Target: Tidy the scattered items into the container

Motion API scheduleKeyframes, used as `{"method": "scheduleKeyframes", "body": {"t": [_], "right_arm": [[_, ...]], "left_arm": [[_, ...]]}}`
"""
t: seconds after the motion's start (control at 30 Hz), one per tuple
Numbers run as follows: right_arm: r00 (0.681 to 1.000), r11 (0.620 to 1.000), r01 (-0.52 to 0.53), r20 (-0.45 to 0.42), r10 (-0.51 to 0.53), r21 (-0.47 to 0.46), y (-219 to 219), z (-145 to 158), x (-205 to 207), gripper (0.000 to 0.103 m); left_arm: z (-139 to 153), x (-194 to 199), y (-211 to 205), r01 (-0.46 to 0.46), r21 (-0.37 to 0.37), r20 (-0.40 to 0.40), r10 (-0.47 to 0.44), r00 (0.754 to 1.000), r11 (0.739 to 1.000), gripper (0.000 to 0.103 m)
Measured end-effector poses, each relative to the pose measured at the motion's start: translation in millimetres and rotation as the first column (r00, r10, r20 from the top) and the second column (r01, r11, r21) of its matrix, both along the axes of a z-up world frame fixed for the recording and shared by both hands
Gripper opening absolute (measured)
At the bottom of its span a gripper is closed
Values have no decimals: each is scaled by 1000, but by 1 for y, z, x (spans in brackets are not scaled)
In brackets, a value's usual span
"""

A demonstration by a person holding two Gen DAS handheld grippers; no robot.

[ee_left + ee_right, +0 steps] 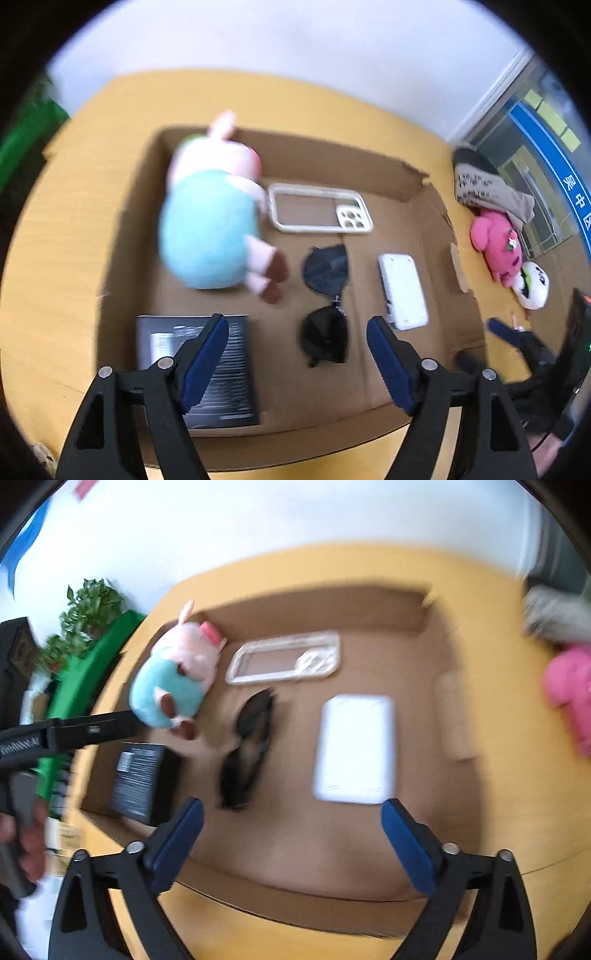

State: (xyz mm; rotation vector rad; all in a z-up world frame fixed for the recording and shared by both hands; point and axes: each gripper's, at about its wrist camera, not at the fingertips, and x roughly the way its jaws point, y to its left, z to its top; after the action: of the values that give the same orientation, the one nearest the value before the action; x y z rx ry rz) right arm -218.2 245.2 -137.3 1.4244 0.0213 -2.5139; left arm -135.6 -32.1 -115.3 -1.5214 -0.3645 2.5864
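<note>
A shallow cardboard box [424, 177] [406, 602] lies on the yellow table. Inside it are a pig plush in a blue dress [210, 221] [173, 675], a clear phone case [319, 208] [284, 657], black sunglasses [327, 306] [249, 749], a white power bank [402, 291] [356, 749] and a black box [221, 369] [140, 782]. My left gripper [297, 328] is open and empty above the box's near side. My right gripper [291, 812] is open and empty above the box's near edge.
Outside the box to the right lie a pink plush [498, 243] [570, 690], a white plush [533, 284] and a grey cloth item [487, 184]. A green object [92, 664] and plants [85, 616] stand at the left. The left gripper's body [66, 734] crosses the right wrist view.
</note>
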Motion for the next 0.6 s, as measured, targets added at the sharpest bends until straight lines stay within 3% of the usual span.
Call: {"method": "scheduleKeyframes", "body": {"t": [0.13,0.2,0.27,0.33,0.4,0.5,0.6], "right_arm": [[996,997,41,-86,-35,70,17,-14,23,103],[995,995,19,-94,-9,102,15,-28,34,103],[994,994,5,-109,7,107,10,-43,42,103],[986,997,50,-159,-41,58,12,-48,48,103],[981,997,67,-185,-58,43,12,-52,49,103],[973,997,65,-226,-56,34,6,-57,47,103],[945,998,68,-321,-60,16,7,-59,57,103]], "left_arm": [[-21,36,-5,-77,-175,-153,50,987,982,77],[-38,44,-3,-99,-229,-146,66,987,968,77],[-54,51,-5,-110,-242,-125,81,989,964,77],[-69,58,-11,-121,-245,-116,94,989,962,77],[-73,66,-3,-115,-283,-189,62,980,952,80],[-72,70,-2,-146,-281,-261,71,963,949,82],[-74,73,0,-177,-288,-332,75,940,941,85]]}}
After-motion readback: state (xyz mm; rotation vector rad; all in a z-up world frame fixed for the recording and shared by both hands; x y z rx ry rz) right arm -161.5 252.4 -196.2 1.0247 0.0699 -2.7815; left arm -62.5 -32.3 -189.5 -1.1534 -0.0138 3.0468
